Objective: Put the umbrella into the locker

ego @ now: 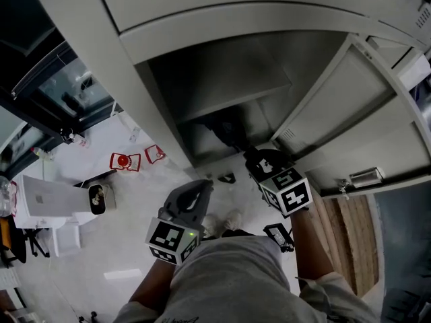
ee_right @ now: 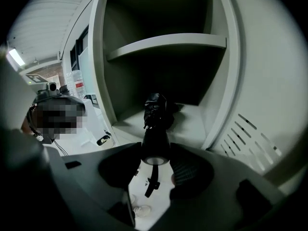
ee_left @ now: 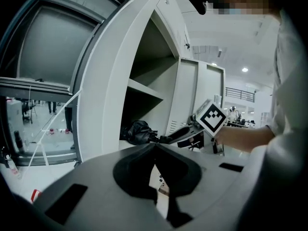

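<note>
Right hand-held gripper (ee_right: 155, 149) pinching umbrella (ee_right: 156, 110) handle; canopy dim inside locker (ee_right: 168, 42).

Pale glossy floor (ego: 135, 200) is running everywhere, with a strip of wood planks (ego: 347, 234) showing at one side and two red-and-white things (ego: 128, 161) sitting on the pale part. Dark-framed glass panels (ego: 60, 89) are lining one edge, a white cabinet (ego: 44, 204) is standing nearby, and ceiling lights (ee_left: 245, 70) are glowing overhead.
</note>
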Demonstrator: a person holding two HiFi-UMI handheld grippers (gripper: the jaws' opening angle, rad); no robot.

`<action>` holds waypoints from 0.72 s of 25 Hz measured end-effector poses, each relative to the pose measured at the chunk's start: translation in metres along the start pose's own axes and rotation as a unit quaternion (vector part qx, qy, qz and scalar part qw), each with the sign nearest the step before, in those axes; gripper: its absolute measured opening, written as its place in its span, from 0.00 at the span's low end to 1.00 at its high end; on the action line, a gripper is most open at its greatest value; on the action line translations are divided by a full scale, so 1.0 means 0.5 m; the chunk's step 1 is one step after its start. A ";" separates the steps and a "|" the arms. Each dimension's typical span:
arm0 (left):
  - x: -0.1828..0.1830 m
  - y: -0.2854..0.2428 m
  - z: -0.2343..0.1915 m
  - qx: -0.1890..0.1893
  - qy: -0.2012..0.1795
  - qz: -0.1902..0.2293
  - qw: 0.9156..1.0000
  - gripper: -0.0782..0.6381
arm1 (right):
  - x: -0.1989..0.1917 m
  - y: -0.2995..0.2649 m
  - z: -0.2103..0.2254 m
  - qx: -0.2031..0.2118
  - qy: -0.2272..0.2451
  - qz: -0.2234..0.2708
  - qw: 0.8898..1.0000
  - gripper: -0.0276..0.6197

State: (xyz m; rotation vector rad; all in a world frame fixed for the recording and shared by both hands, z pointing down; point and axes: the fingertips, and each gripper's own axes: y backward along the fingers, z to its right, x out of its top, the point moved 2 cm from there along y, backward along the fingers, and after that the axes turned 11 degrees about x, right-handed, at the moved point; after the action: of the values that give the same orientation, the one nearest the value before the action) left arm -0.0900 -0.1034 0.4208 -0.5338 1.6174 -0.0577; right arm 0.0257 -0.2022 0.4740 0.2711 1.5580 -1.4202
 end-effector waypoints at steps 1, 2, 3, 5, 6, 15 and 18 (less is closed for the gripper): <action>0.001 0.001 -0.003 0.003 0.001 0.001 1.000 0.13 | 0.007 -0.004 0.001 0.000 0.000 0.004 1.000 0.35; 0.001 0.001 -0.007 0.006 0.001 0.001 1.000 0.13 | 0.012 -0.010 0.004 0.001 0.000 0.005 1.000 0.35; 0.001 0.001 -0.010 0.009 0.002 0.001 1.000 0.13 | 0.013 -0.016 0.007 0.001 0.000 0.003 1.000 0.36; 0.003 0.001 -0.018 0.016 0.004 0.001 1.000 0.13 | 0.007 -0.031 0.017 0.002 0.003 -0.009 1.000 0.35; 0.004 0.002 -0.022 0.019 0.005 0.001 1.000 0.13 | 0.006 -0.039 0.020 0.003 0.005 -0.014 1.000 0.35; 0.005 0.000 -0.053 0.043 0.017 0.002 0.999 0.13 | 0.044 -0.077 0.047 0.001 0.016 -0.019 1.000 0.35; 0.006 -0.003 -0.062 0.050 0.020 0.002 0.999 0.13 | 0.057 -0.093 0.055 0.003 0.021 -0.020 1.000 0.35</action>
State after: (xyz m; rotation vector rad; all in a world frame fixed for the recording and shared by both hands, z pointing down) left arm -0.1192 -0.1145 0.4226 -0.4553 1.6451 -0.1462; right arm -0.0080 -0.2514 0.4864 0.2764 1.6008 -1.4582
